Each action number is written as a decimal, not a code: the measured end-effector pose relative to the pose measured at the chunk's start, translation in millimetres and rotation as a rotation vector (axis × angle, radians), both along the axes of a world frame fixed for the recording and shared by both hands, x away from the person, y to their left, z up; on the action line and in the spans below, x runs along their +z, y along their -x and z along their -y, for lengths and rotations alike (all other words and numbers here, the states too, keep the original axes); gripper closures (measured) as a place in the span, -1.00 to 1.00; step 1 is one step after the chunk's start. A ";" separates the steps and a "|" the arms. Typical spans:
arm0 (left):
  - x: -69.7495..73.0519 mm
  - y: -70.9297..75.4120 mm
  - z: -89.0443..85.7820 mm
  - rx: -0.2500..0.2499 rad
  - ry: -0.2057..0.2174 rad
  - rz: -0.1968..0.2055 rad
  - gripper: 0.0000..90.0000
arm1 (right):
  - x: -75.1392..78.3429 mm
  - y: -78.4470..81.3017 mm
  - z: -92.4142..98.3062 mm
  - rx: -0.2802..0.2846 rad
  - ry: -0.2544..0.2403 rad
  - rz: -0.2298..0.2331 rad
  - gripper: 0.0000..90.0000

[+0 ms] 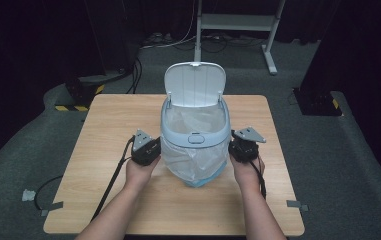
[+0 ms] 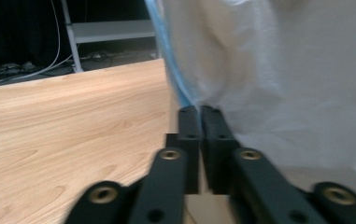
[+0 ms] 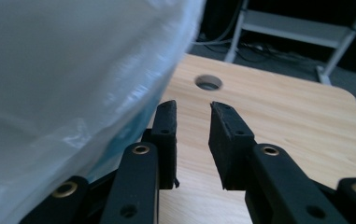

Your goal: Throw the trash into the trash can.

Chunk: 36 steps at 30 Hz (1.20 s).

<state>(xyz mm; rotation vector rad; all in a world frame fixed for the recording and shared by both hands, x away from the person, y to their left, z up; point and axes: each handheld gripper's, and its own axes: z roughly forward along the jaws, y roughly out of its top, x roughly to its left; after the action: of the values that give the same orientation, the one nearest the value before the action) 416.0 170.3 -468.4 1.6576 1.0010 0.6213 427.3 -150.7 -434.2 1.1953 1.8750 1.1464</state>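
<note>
A pale blue waste bin (image 1: 195,135) stands mid-table with its white lid (image 1: 194,85) flipped up. A clear plastic bag (image 1: 193,160) lines it and hangs down over the outside. My left gripper (image 1: 155,150) sits low against the bin's left side. In the left gripper view the left gripper (image 2: 199,116) has its jaws pressed together, with nothing seen between them; the bag (image 2: 283,70) hangs just to their right. My right gripper (image 1: 234,147) is at the bin's right side. In its own view the right gripper (image 3: 192,112) is open, a bare gap between the pads, the bag (image 3: 63,70) beside its left jaw.
The wooden table (image 1: 113,120) has free surface to the left, right and front of the bin. A round cable hole (image 3: 208,82) lies in the tabletop beyond the right jaws. A white stand frame (image 1: 238,22) and floor cables lie behind the table.
</note>
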 end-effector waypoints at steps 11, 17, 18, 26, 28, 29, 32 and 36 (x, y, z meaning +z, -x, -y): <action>0.2 7.7 -6.8 -0.009 0.002 0.014 0.99 | -4.1 9.9 -17.0 0.019 0.046 0.033 0.99; -0.5 19.8 -21.3 0.012 0.007 0.025 0.99 | -5.9 20.6 -33.0 0.035 0.051 0.048 1.00; -0.6 22.5 -24.6 0.013 0.004 0.026 0.99 | -6.3 21.8 -35.0 0.038 0.053 0.053 1.00; -2.5 46.5 -48.2 0.047 0.002 0.041 0.99 | -8.9 36.1 -58.1 0.083 0.059 0.076 1.00; -3.0 51.6 -53.4 0.054 0.001 0.047 0.99 | -9.3 40.6 -63.2 0.096 0.066 0.082 1.00; -3.4 53.8 -55.5 0.059 0.008 0.047 0.99 | -9.5 42.8 -65.4 0.101 0.065 0.083 1.00; -4.1 58.9 -59.1 0.061 0.012 0.049 0.99 | -10.1 46.9 -69.7 0.113 0.065 0.091 0.98; -3.3 60.1 -60.7 0.062 -0.008 0.054 0.98 | -9.7 46.9 -68.2 0.105 0.066 0.091 0.76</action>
<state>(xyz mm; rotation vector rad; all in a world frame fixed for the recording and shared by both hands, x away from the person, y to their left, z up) 355.9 231.1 -471.7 1.6133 1.0154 0.7082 380.3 -82.5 -443.9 1.0023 1.9104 1.1650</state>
